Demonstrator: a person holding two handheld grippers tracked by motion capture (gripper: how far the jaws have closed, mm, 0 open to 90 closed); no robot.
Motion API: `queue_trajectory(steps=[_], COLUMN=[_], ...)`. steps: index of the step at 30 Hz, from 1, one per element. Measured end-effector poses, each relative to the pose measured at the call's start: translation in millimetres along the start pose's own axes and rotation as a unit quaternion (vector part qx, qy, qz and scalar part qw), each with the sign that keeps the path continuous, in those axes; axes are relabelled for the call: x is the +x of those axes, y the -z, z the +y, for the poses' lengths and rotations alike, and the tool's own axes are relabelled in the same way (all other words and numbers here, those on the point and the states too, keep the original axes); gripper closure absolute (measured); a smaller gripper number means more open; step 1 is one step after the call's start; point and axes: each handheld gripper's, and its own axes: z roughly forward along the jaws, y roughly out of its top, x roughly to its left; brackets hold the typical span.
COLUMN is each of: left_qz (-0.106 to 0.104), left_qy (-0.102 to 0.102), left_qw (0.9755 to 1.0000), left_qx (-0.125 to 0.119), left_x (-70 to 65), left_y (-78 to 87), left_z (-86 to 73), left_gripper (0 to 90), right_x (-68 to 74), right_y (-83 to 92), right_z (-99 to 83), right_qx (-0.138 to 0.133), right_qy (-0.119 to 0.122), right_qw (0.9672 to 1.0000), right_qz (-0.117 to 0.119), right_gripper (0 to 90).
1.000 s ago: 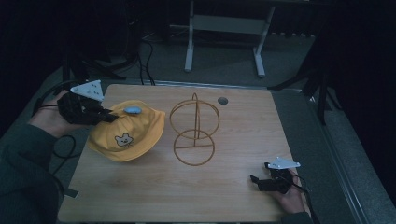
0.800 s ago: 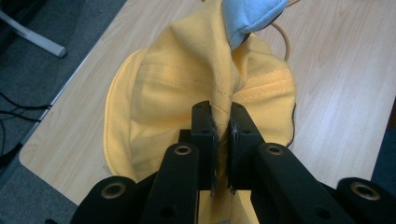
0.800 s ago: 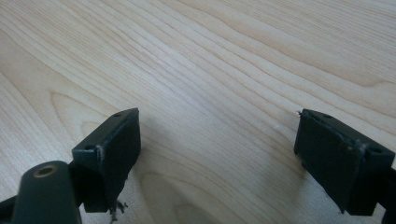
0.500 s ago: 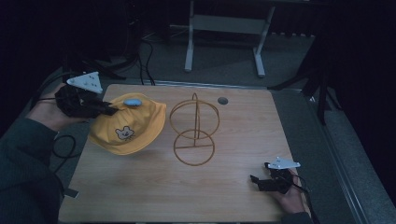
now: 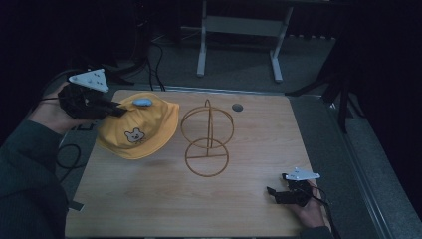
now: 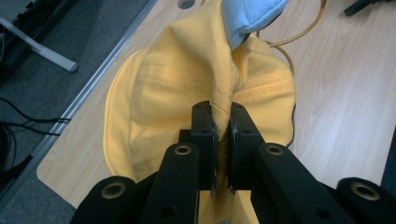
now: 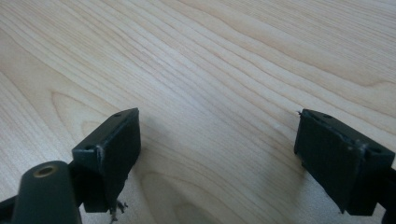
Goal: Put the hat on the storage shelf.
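A: Where's the hat?

B: The yellow hat (image 5: pixel 137 132) sits at the bench's (image 5: pixel 259 149) far left, just beside the wire stand (image 5: pixel 206 139). My left tool (image 5: pixel 113 110) has its jaws pinched tight on a fold of its fabric, and a blue patch (image 6: pixel 250 16) shows past the jaws.

A: And your right?

B: My right tool (image 5: pixel 271 191) rests low at the near right corner, jaws spread wide over bare wood, holding nothing.
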Motion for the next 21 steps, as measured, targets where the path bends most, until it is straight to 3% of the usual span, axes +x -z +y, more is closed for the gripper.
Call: queue_trajectory(steps=[21], left_qz=[-0.001], left_qy=[-0.004], left_qw=[0.9999], left_qx=[-0.013], left_x=[5.3], left_y=[2.7], left_z=[19.2], left_gripper=[83.7], right_x=[0.2], right_y=[0.2], right_z=[-0.1], right_qx=[0.000], right_qy=[-0.001], right_qw=[1.0000], right_qz=[0.000], right_gripper=[14.5])
